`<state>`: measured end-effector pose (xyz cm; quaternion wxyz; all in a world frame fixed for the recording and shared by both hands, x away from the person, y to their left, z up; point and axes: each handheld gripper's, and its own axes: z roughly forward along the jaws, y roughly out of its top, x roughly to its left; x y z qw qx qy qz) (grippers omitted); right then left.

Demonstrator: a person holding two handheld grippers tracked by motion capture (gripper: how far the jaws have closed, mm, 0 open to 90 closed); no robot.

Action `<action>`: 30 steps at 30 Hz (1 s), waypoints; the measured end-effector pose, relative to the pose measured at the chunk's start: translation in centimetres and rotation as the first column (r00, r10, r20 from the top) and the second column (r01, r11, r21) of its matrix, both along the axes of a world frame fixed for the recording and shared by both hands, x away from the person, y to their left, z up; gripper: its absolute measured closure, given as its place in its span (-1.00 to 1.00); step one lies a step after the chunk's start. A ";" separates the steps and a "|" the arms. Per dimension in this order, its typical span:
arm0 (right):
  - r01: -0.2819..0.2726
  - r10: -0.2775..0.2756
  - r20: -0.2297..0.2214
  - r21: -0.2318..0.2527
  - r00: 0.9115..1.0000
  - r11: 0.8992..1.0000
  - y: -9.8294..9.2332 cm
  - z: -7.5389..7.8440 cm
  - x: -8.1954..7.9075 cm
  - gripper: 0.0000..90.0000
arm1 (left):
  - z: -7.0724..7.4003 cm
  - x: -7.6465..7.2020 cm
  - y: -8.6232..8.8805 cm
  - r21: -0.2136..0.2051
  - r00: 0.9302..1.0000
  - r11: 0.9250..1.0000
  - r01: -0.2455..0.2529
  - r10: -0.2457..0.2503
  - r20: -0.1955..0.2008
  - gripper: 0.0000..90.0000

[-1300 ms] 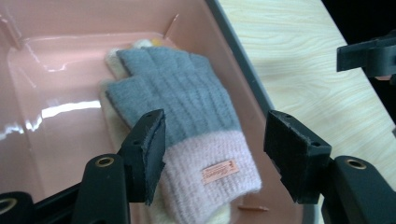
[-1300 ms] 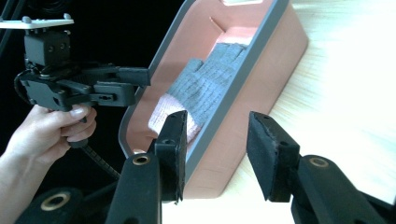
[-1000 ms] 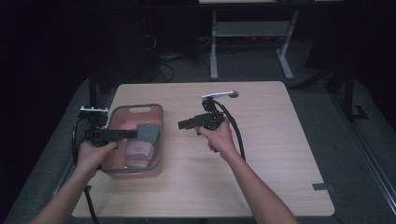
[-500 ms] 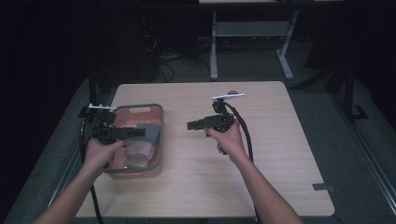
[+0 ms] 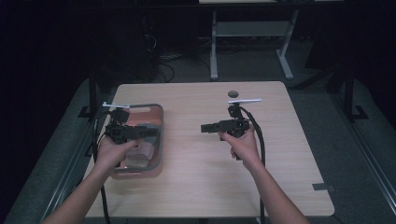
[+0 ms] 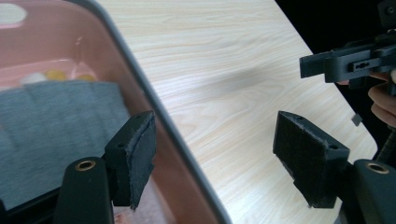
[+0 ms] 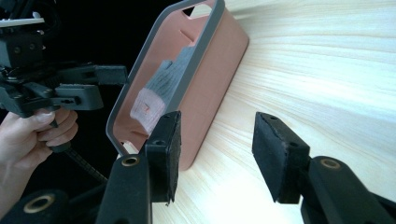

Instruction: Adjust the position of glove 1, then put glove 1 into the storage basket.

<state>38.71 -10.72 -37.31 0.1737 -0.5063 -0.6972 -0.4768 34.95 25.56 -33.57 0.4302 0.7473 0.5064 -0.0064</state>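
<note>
Left gripper (image 5: pixel 152 131): held over the right-hand part of the pink bin (image 5: pixel 159 140), jaws pointing across the table toward the other hand. In the left gripper view its jaws stand wide apart with the bin's grey rim running up between them; nothing is pressed by either pad, and the jaws have just been opening.

Right gripper (image 5: pixel 205 127): held above bare tabletop, well apart from the bin, jaws aimed at it. In the right gripper view (image 7: pixel 212 154) the jaws are spread, empty, with only wood grain between them; they too have just been opening.

Pink bin: stands on the left side of the wooden table (image 5: pixel 280 154), near the person's edge. It is a rectangular tub with salmon-pink walls, a grey rim with rounded corners and handle cut-outs at the ends.

Contents: a grey knitted cloth (image 6: pixel 51 121) lies folded inside, one end pale pink (image 7: pixel 147 109). Small yellow and white items (image 6: pixel 56 75) lie beyond it; too blurred to identify.

Markings: no legible writing on bin, cloth or grippers.
</note>
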 end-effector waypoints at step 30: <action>0.114 -0.114 -0.006 0.000 0.993 0.993 -6.1 -0.4 -3.0 0.13 | 0.6 -0.3 -5.9 -0.009 0.991 0.991 0.132 -0.132 0.028 -0.40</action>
